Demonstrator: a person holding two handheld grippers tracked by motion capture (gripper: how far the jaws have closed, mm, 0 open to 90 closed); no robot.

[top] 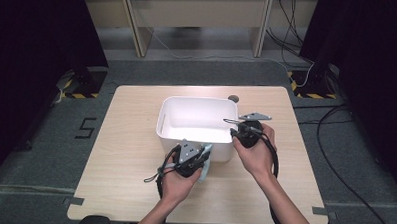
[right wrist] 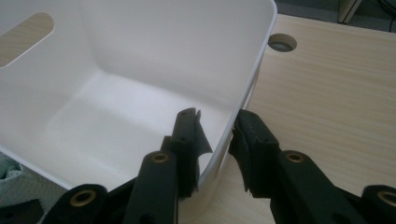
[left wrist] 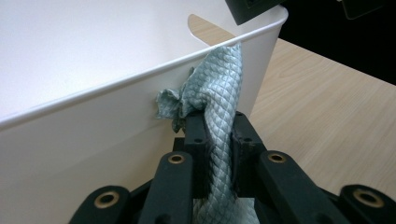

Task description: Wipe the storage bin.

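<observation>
A white plastic bin (top: pixel 164 116) stands in the middle of the wooden table (top: pixel 130 159). My left gripper (top: pixel 203 153) is at the bin's near wall, shut on a pale blue-green cloth (top: pixel 205 167). In the left gripper view the cloth (left wrist: pixel 219 79) rises bunched from between the jaws of the left gripper (left wrist: pixel 217 119) and lies against the outside of the bin (left wrist: pixel 93 116), up to its rim. My right gripper (top: pixel 232 128) sits astride the bin's right wall. In the right gripper view one jaw of the right gripper (right wrist: pixel 215 123) is inside the bin (right wrist: pixel 140 42) and one outside, clamped on the wall.
A round cable hole (top: pixel 233 98) lies in the tabletop just behind the bin. Bare table spreads to the left and right of the bin. Dark curtains flank the table, cables run over the floor at the right, and a black "5" (top: pixel 86 127) marks the floor at the left.
</observation>
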